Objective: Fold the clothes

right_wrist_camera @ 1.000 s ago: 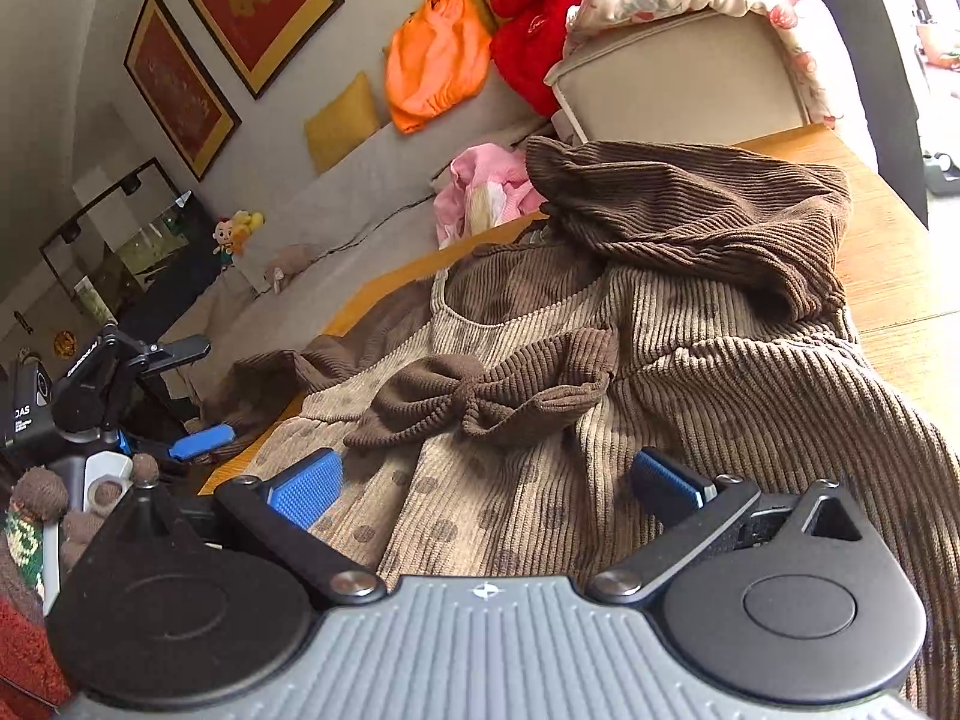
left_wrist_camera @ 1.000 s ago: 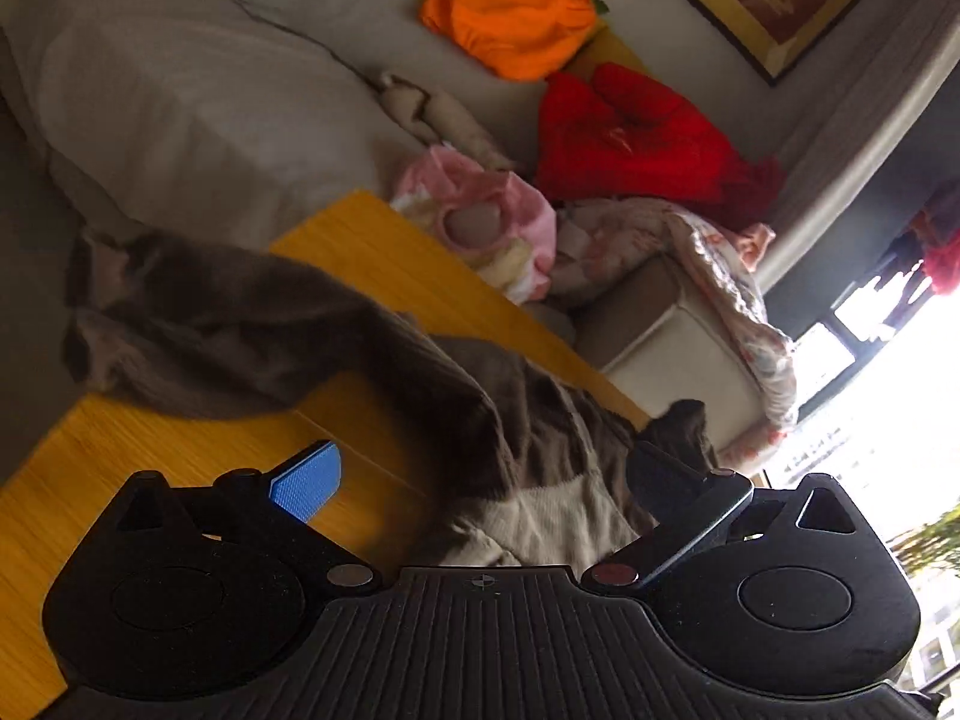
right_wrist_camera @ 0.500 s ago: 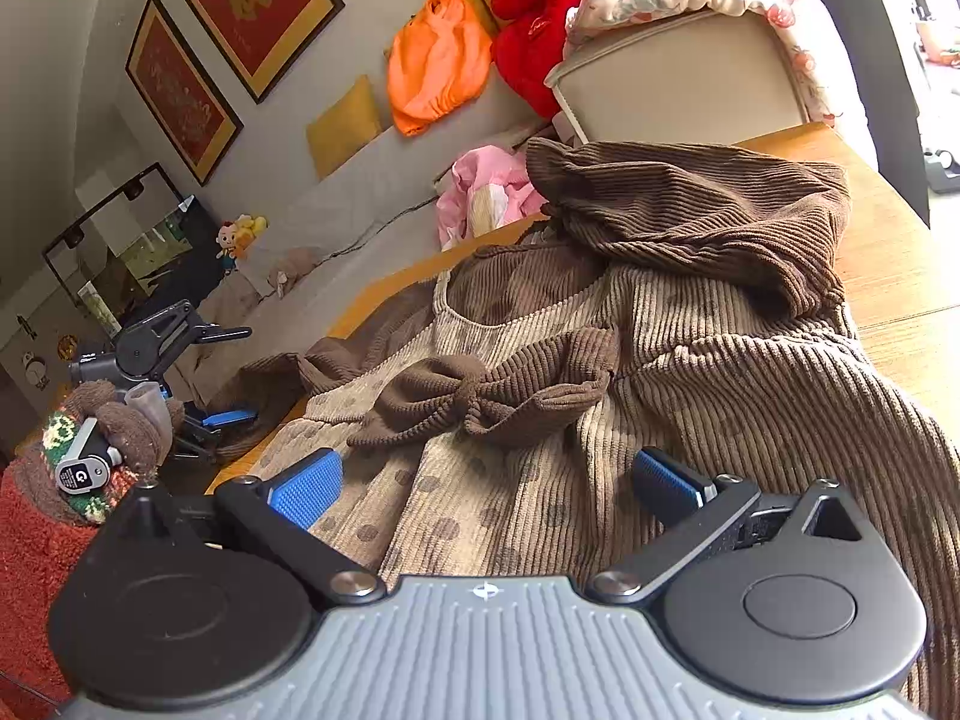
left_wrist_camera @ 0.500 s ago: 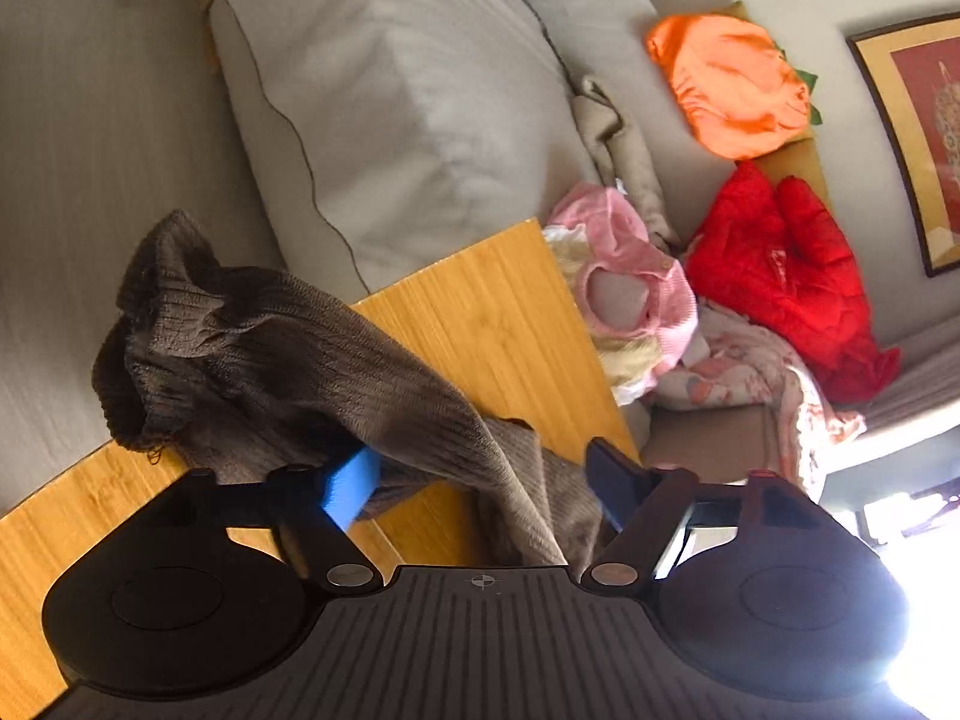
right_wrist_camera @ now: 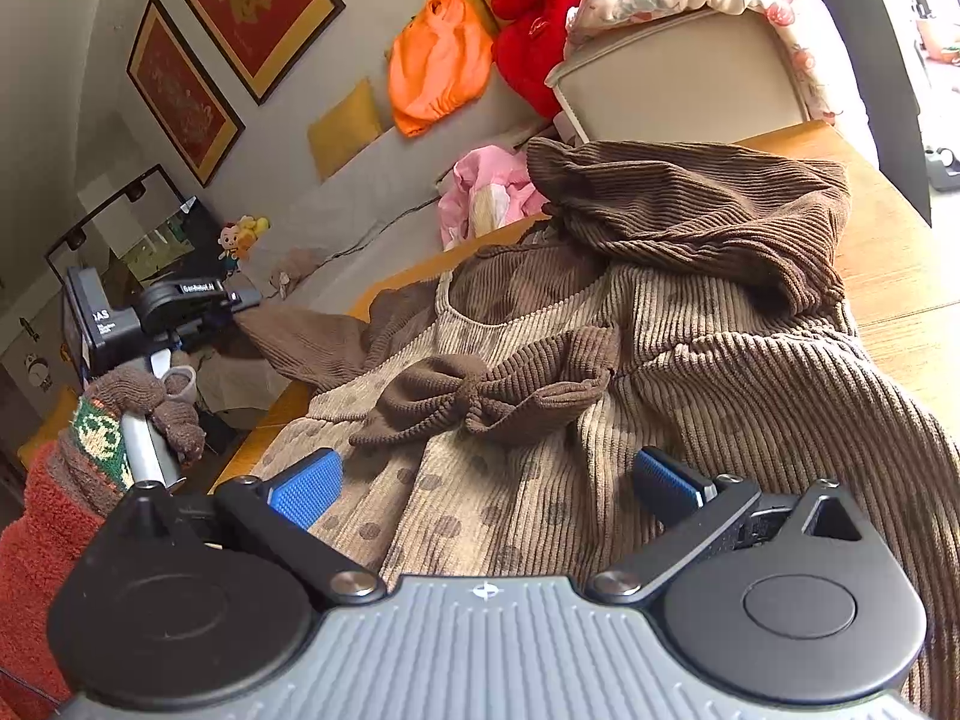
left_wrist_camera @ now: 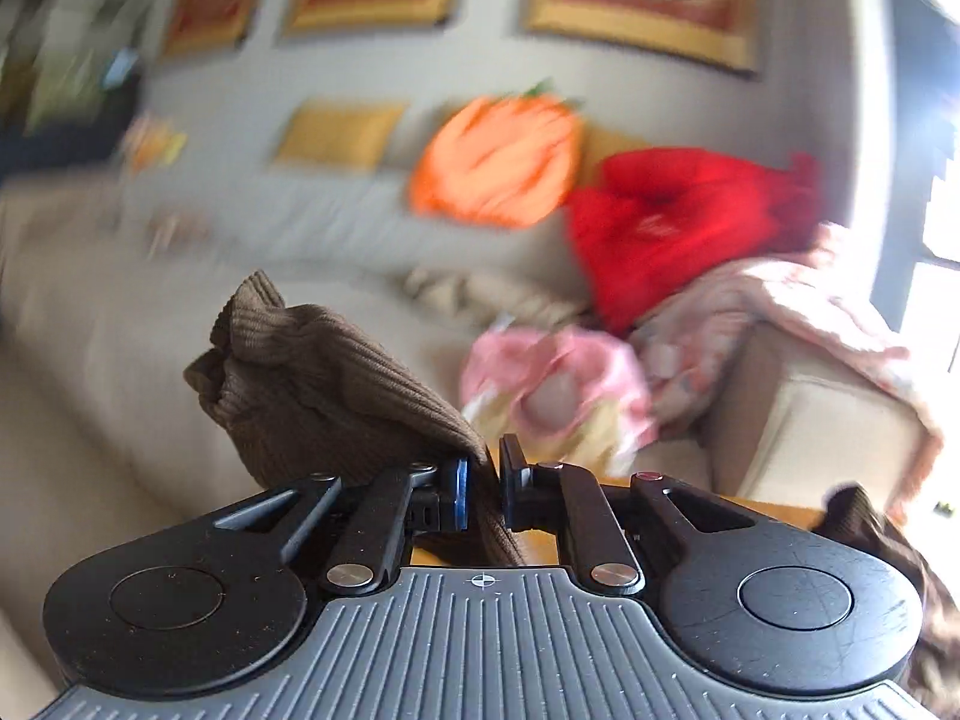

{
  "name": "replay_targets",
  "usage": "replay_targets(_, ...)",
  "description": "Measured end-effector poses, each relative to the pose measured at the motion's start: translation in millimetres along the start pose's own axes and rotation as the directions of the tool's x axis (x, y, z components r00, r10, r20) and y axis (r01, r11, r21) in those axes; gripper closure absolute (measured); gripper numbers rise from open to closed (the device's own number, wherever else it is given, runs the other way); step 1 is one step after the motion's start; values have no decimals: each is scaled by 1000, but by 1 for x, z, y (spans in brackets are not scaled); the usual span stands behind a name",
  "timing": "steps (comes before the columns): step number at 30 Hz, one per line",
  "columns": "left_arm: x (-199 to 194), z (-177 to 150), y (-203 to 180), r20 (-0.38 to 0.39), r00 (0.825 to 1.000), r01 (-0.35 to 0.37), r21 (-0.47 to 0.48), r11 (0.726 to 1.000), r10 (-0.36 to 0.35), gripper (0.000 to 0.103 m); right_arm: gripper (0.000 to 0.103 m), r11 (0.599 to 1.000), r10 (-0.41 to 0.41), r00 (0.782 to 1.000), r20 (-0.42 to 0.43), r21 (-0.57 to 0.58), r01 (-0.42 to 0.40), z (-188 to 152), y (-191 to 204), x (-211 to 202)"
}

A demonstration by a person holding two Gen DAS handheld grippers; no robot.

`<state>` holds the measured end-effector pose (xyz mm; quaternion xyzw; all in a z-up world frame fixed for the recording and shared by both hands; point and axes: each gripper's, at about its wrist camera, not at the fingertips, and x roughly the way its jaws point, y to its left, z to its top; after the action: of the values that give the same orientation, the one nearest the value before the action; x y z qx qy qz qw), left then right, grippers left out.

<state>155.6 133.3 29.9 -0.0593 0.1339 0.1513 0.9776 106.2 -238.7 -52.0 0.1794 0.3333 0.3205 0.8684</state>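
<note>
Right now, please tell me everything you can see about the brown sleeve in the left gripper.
The sleeve is dark brown ribbed knit, corduroy-like and soft. The left gripper is shut on it just behind the cuff, and the bunched cuff end stands up and to the left beyond the fingers. In the right wrist view it runs from the gripper to the garment on the wooden table, lifted off the surface. Only the gripper touches its free end.

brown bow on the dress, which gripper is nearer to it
Right. The right gripper hovers open just short of the brown bow; the left gripper is off at the table edge, shut on the sleeve.
</note>
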Motion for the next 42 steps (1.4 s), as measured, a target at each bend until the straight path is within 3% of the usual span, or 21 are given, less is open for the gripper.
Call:
replay_targets(3,-20,-12,-57,47,989,129,228,965,-144,91,0,1000,1,1000,-3,-3,-1,0,0,-1)
replay_targets(5,-23,-27,-83,-44,961,276,264,924,-274,90,0,1000,10,1000,0,7,-10,0,-2,-2)
replay_targets(7,-19,-41,-96,-146,909,414,195,889,-391,89,0,999,25,1000,5,26,-26,1,-5,-3)
replay_targets(8,-16,-49,-103,-193,873,477,151,866,-447,87,0,999,36,999,9,38,-36,1,-7,-4)
replay_targets(11,-11,-61,-115,-253,809,570,117,813,-530,78,0,994,70,997,18,77,-71,1,-14,-6)
replay_targets(12,-10,-65,-118,-272,785,599,105,794,-557,69,0,993,80,997,20,88,-81,2,-16,-6)
replay_targets(13,-10,-66,-116,-272,777,608,92,788,-568,61,0,992,87,996,19,95,-89,2,-17,-7)
replay_targets(15,-9,-62,-110,-269,755,629,39,776,-598,27,0,992,92,996,11,90,-92,3,-16,-6)
replay_targets(16,-10,-61,-103,-263,738,644,1,765,-621,24,0,992,94,996,5,85,-94,3,-15,-5)
replay_targets(18,-12,-58,-93,-255,728,651,-35,758,-637,19,0,993,96,995,-16,73,-94,6,-14,-5)
replay_targets(21,-20,-61,-85,-254,748,631,-13,776,-613,11,0,997,67,997,-32,37,-66,13,-9,-9)
replay_targets(25,-28,-66,-74,-264,762,622,44,782,-591,7,0,993,-39,994,105,-106,50,37,14,-36)
replay_targets(28,-23,-72,-71,-277,768,604,18,796,-577,6,1,984,-108,986,124,-130,124,62,18,-29)
replay_targets(30,-22,-72,-71,-270,765,608,4,794,-585,6,26,985,-126,990,66,-109,133,72,14,-6)
replay_targets(32,-22,-70,-72,-259,759,618,0,786,-597,5,35,989,-129,991,-21,-78,127,73,6,21)
replay_targets(35,-20,-64,-75,-254,753,630,17,776,-607,3,72,986,-151,984,-92,-87,143,66,4,53)
replay_targets(37,-15,-59,-78,-260,747,637,17,770,-612,3,83,983,-150,987,-51,-115,143,73,12,53)
replay_targets(40,-7,-55,-84,-271,718,667,4,745,-641,0,85,983,-126,990,58,-129,133,104,19,33)
replay_targets(42,1,-58,-89,-299,695,680,-23,733,-654,0,86,984,-138,987,78,-102,146,124,13,25)
